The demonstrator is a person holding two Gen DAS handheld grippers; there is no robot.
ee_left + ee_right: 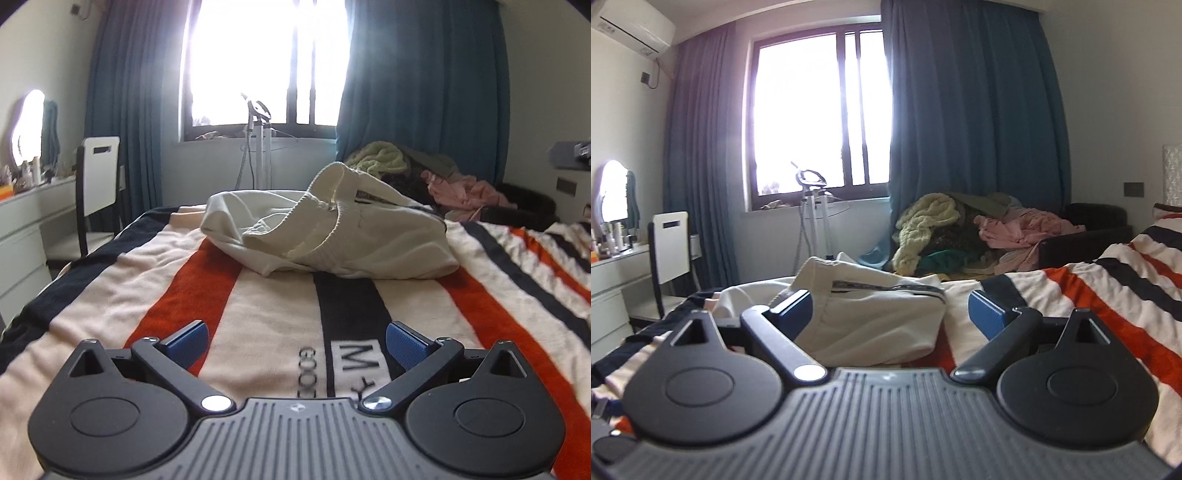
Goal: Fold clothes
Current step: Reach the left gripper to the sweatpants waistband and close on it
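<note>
A crumpled cream-white garment with ribbed cuffs lies in a heap on the striped blanket, ahead of my left gripper. That gripper hovers low over the blanket, open, with nothing between its blue pads. In the right wrist view the same garment lies just beyond my right gripper, which is open. Its left pad stands in front of the garment's near left part; whether it touches the cloth I cannot tell.
A pile of clothes, yellow-green, pink and dark, sits on a dark seat beyond the bed. A white chair and dresser stand at the left. A garment steamer stand is under the window, with blue curtains either side.
</note>
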